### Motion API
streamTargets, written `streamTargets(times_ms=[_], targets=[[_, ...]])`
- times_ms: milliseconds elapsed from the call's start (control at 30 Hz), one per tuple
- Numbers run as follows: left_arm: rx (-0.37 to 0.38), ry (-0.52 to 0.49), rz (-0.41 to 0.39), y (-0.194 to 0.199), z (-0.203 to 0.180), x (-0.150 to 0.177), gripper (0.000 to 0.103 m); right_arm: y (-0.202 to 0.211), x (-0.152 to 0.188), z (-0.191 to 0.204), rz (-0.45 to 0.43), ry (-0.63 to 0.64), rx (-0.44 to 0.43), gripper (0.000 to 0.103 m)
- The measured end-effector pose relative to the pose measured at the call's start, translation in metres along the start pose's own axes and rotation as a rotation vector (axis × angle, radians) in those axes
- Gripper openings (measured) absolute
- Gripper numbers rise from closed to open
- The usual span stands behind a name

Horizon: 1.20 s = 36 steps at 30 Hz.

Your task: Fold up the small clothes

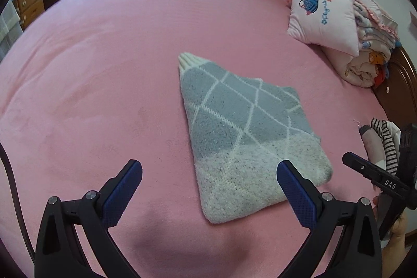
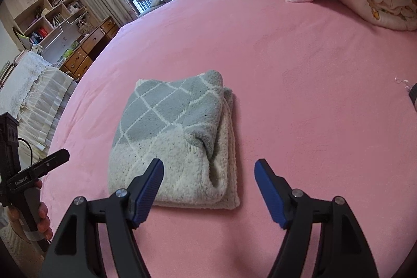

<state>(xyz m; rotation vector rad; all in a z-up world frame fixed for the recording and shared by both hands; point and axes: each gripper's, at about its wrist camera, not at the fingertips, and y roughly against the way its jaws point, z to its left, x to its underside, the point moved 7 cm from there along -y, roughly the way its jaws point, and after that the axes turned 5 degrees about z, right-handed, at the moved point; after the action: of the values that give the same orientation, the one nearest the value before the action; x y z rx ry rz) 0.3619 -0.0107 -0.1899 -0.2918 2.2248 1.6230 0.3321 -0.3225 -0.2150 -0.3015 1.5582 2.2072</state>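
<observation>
A small grey and white knit sweater [image 1: 242,132] with a white diamond pattern lies folded into a compact bundle on the pink bed [image 1: 117,56]. It also shows in the right wrist view [image 2: 177,145], with layered folded edges on its right side. My left gripper [image 1: 209,166] is open and empty, hovering just short of the sweater's near edge. My right gripper [image 2: 208,166] is open and empty, above the sweater's near right corner. The right gripper's body shows at the right edge of the left wrist view [image 1: 380,181]; the left one shows at the left edge of the right wrist view [image 2: 34,171].
A pink pillow [image 1: 325,17] and a stack of folded quilts [image 1: 370,54] sit at the bed's far right by the wooden headboard [image 1: 401,95]. A striped garment [image 1: 385,140] lies at the right edge. Wooden drawers [image 2: 88,51] and shelves stand beyond the bed's left side.
</observation>
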Motion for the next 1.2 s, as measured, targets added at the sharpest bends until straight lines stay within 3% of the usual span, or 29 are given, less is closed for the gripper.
streamTargets(times_ms=[333, 667, 867, 1200], targets=[[0.036, 0.0, 0.184, -0.084, -0.004, 0.005, 0.103, -0.067, -0.013, -0.007, 0.125, -0.052, -0.062, 0.084], [0.187, 0.109, 0.238, -0.122, -0.001, 0.006, 0.103, -0.114, -0.014, -0.012, 0.205, -0.145, -0.167, 0.103], [0.259, 0.144, 0.257, -0.141, 0.0, 0.007, 0.103, -0.127, -0.007, -0.016, 0.252, -0.167, -0.252, 0.103], [0.279, 0.138, 0.274, -0.146, -0.001, 0.004, 0.103, -0.133, -0.013, 0.0, 0.319, -0.121, -0.249, 0.103]])
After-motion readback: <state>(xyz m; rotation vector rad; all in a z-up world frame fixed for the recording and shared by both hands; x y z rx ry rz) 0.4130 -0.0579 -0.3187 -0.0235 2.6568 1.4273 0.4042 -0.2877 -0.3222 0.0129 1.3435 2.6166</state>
